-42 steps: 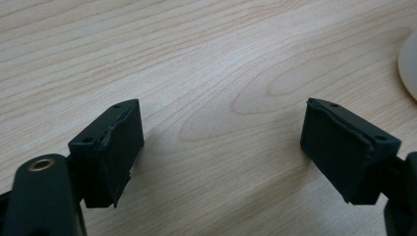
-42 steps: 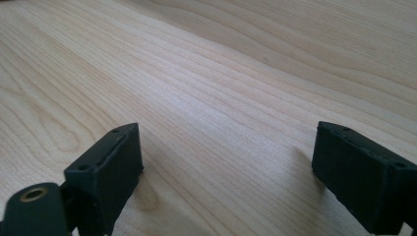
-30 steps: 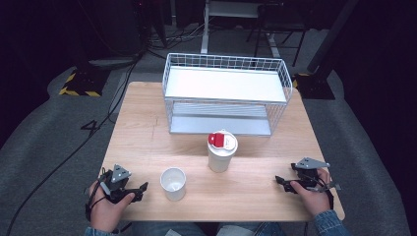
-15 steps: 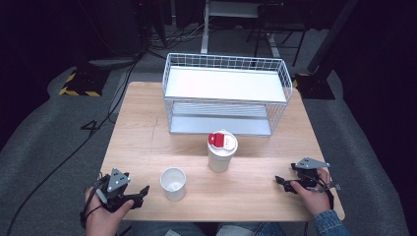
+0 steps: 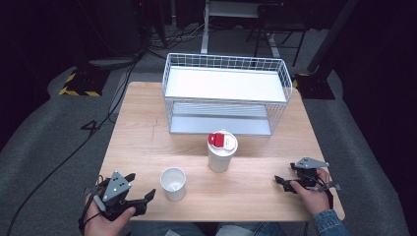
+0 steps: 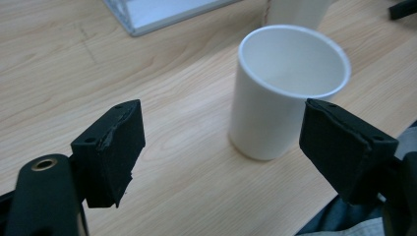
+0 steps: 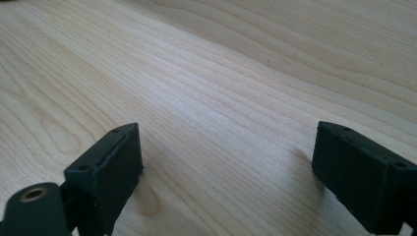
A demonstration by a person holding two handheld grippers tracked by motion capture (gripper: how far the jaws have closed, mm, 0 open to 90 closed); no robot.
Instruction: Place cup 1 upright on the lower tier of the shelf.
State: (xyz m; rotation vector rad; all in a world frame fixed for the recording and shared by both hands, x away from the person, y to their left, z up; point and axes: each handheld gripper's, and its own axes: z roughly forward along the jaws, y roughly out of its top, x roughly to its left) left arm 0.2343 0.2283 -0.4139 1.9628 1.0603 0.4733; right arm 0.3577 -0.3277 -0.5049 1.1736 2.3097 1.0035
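Standing upright, white paper cup (image 6: 287, 93) empty; lidded cup (image 5: 222, 151) behind.

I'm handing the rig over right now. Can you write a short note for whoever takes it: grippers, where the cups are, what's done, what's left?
Left gripper: open, holding nothing, aimed at the open white cup at the table's near edge, not touching it.
Right gripper: open, holding nothing, low over bare table at the near right.
Lidded cup with a red-marked lid stands upright in front of the wire rack.
Done: nothing gripped or placed yet.
Left: probably close the left gripper on the open cup; the rest of the handling follows.
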